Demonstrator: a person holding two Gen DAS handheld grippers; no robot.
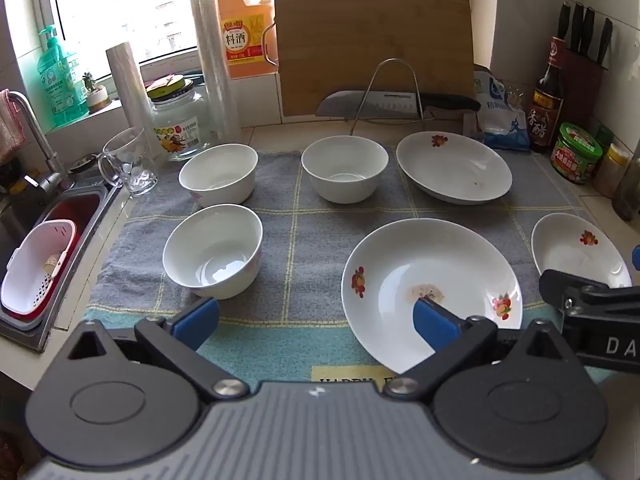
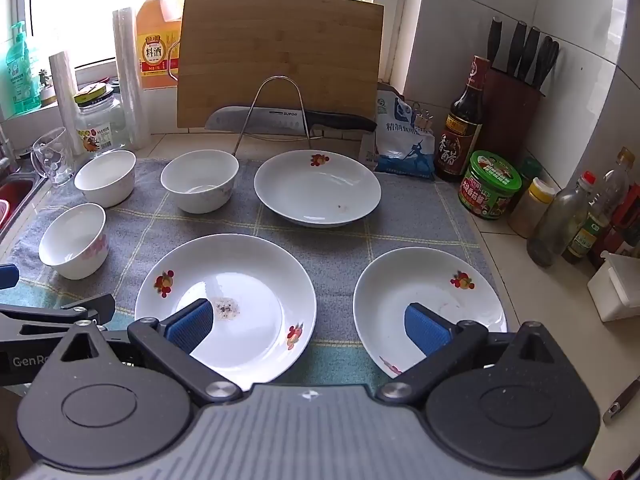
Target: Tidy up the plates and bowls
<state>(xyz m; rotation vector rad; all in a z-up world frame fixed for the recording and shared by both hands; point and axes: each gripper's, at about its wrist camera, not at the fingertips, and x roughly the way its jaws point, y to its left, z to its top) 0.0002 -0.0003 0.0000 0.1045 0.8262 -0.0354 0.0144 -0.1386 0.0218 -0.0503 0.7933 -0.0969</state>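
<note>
Blue rubber pads face each other across a wide gap on both claws: the left gripper (image 1: 316, 320) and the right gripper (image 2: 308, 326) each stand spread to the full with nothing between the fingers, tilted down over the counter as though sizing up the dishes before a first pick. From the right wrist view, the nearest plate (image 2: 226, 304) lies at about 11 o'clock from the claw's middle, a dried food stain near its centre, and a second plate (image 2: 430, 300) lies at 2 o'clock — the two pads hang over one plate apiece, so neither rim is lined up for a pinch. Further out at 12 o'clock sits a third plate (image 2: 317, 188), well apart from the near pair. From the left wrist view, one bowl (image 1: 213, 251) stands at 10 o'clock, with two more bowls (image 1: 218, 174) (image 1: 345, 168) behind it at 11 and 12. All six pieces rest singly and upright on a grey checked towel (image 1: 312, 240), apart from one another — probably spread to dry, and not yet stacked by kind. A cutting board (image 2: 280, 60) leans against the window wall behind a wire rack, likely to keep it off the wet counter.
</note>
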